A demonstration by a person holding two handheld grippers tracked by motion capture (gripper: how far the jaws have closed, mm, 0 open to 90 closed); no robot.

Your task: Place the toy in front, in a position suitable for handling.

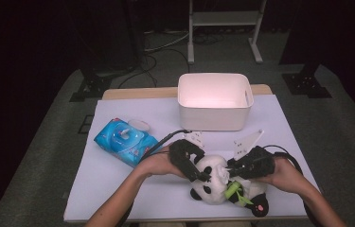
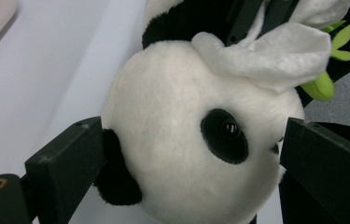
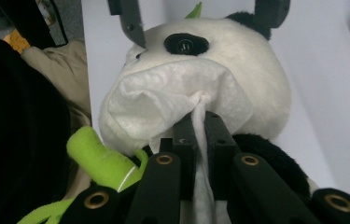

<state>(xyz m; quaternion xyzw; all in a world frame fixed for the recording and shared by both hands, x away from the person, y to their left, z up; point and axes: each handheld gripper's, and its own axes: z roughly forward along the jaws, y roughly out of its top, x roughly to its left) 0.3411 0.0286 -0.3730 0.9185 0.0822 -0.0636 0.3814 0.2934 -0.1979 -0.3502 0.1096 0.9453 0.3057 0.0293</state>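
White plush, black patches: panda (image 1: 215, 182) lying on the table (image 1: 118, 189) at the near edge, between your two hands, its head turned toward the left gripper (image 1: 202, 176). Item two, wipe (image 3: 163, 105): a white sheet pinched in your right gripper (image 3: 199, 122), whose jaws are pressed together on a gathered corner, the rest draped over the panda's muzzle just below the eye. Item three, left gripper: jaws spread wide to either side of the head, one by the black ear, the other by the cheek; in the left gripper view the pads look apart from the fur, so it brackets the head rather than clamps it. Item four, wipes pack (image 1: 124, 140): blue, lid flipped up, on the table to your left, well apart from the toy. Item five, bin (image 1: 214, 100): white, at the far side of the table, nothing visible inside. Item six, green bamboo sprig (image 1: 234, 191) sewn at the panda's chest. Status, as judged: a wipe is out and on the face, so cleaning looks under way; the remaining fur and disposal of the wipe, probably into the bin, appear left to you.
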